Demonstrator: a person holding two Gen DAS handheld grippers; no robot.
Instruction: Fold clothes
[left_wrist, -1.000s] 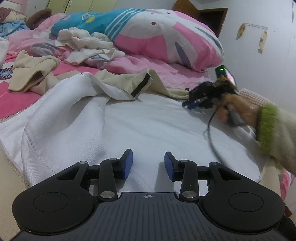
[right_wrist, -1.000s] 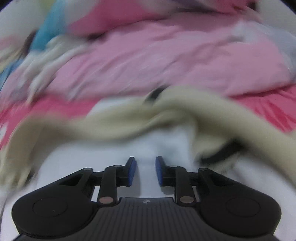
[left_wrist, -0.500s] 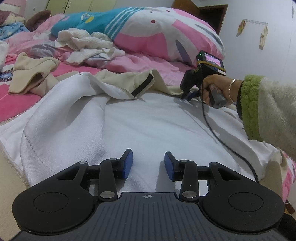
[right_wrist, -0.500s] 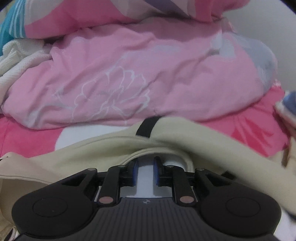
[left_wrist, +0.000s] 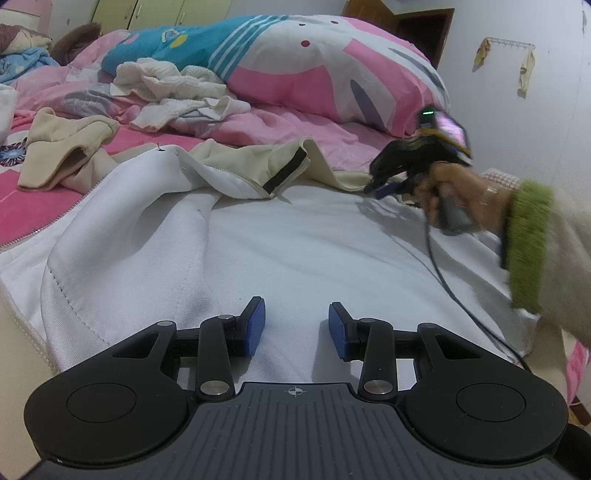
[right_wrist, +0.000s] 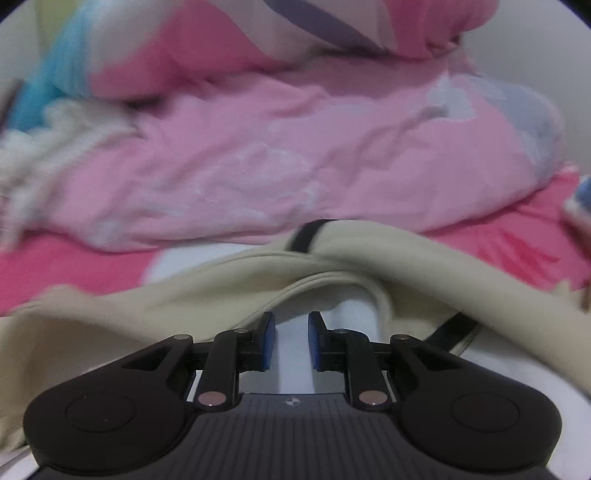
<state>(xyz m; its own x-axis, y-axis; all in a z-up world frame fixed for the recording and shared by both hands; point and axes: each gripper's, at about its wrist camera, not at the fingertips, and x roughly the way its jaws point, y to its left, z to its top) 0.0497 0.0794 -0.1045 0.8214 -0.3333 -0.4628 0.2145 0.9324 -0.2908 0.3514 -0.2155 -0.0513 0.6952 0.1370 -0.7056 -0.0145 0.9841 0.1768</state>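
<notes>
A beige jacket lies spread on the bed with its white lining (left_wrist: 295, 240) facing up. My left gripper (left_wrist: 296, 314) hovers low over the near part of the lining, open, with nothing between its pads. At the jacket's far edge a hand holds my right gripper (left_wrist: 373, 190), tips pointing down at the beige hem. In the right wrist view, my right gripper (right_wrist: 291, 321) shows a narrow gap with only white lining (right_wrist: 354, 310) behind it. The folded beige hem (right_wrist: 332, 266) with a black tab (right_wrist: 308, 236) lies just past the fingertips. Nothing is pinched.
A pink quilt (left_wrist: 295, 122) and a large pink, white and blue duvet (left_wrist: 314, 62) lie behind the jacket. A white knit garment (left_wrist: 173, 85) and a beige garment (left_wrist: 62, 147) lie at the left. The right gripper's cable (left_wrist: 443, 280) trails over the lining.
The right gripper has drawn back a little from the beige hem, which had covered its fingertips, and its hand has shifted right in the left wrist view. The left gripper has not moved.
</notes>
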